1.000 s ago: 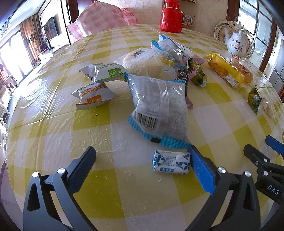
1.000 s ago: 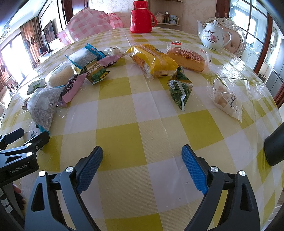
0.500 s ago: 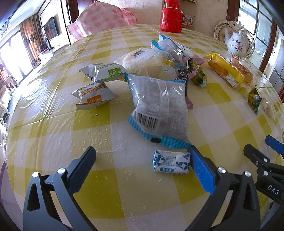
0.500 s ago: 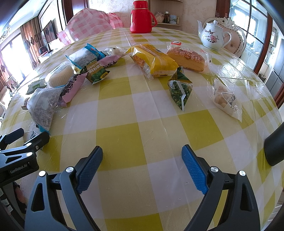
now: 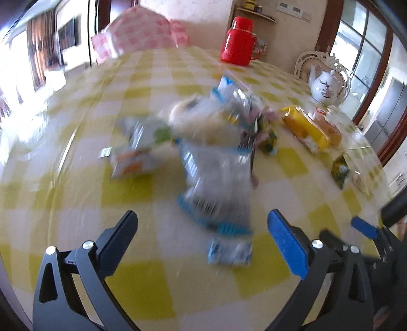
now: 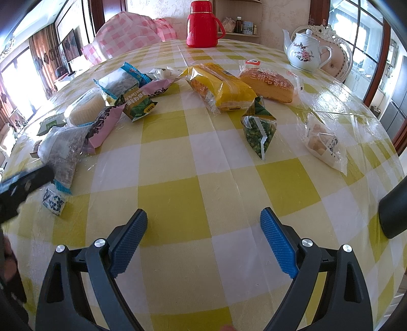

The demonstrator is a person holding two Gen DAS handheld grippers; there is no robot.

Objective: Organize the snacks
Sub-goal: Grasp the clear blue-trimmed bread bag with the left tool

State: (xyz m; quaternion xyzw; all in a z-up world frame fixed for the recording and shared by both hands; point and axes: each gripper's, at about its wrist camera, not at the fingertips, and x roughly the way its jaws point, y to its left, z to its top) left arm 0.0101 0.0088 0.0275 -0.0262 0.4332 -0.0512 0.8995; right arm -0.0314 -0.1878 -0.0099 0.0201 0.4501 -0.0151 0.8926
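Left wrist view, blurred: left gripper [image 5: 202, 235] jaws wide open, holding nothing, above the small blue-white packet [image 5: 230, 252] and the blue-edged bag [image 5: 216, 185] on the tabletop [image 5: 63, 203]. Nothing looks sorted yet

Right wrist view, sharp: right gripper [image 6: 203, 234] jaws wide open, empty, over bare check cloth; snacks scattered beyond, yellow cake pack [image 6: 220, 86], green triangle pack [image 6: 259, 131], clear cookie bag [image 6: 324, 141]. Only here labels read; whole task seemingly remains

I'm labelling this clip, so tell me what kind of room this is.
Most likely a home dining room: a round table under a yellow checked tablecloth, a floral teapot and red thermos on it, and an ornate chair behind.
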